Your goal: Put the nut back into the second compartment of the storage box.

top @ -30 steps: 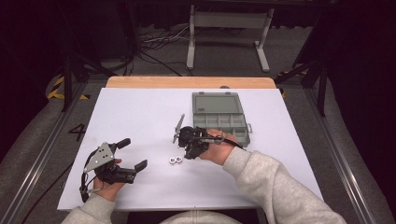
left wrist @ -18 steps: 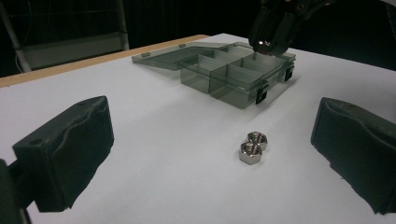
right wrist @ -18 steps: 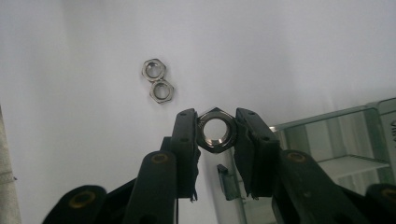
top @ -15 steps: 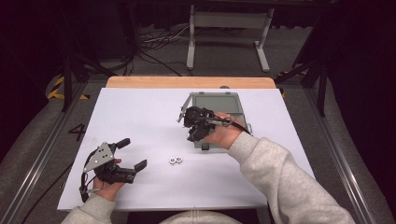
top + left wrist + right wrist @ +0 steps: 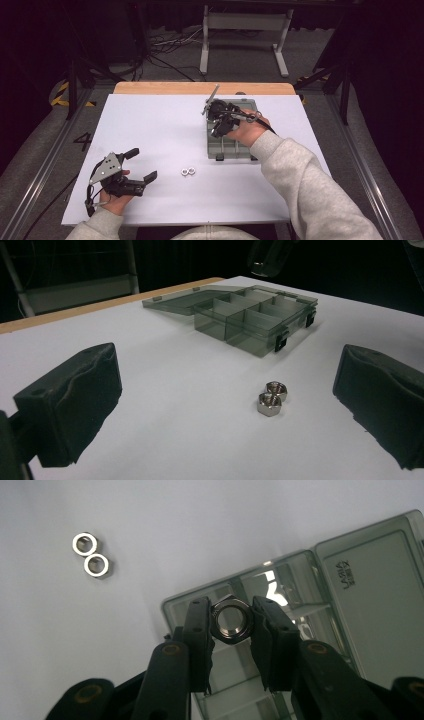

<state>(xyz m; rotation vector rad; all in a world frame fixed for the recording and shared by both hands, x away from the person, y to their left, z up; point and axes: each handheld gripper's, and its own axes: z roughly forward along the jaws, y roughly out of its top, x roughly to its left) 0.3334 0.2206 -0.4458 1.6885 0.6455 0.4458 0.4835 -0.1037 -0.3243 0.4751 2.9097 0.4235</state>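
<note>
Right gripper (image 5: 231, 622) clamps a nut (image 5: 231, 620) above the organizer box (image 5: 300, 645); left gripper (image 5: 230, 405) gapes

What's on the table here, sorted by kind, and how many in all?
Metal nuts: 3, two lying on the white table together, one held in the right hand-held gripper over the box
Grey compartment box: 1, lid open
Hand-held grippers: 2, the left one open
Total: 6

A white surface (image 5: 150, 125) is lying over a wooden board whose edge is showing along the far side (image 5: 165, 88). Beyond it, a grey metal stand (image 5: 245, 30) is standing on the carpeted floor, and dark cables (image 5: 165, 47) are trailing beside it.
</note>
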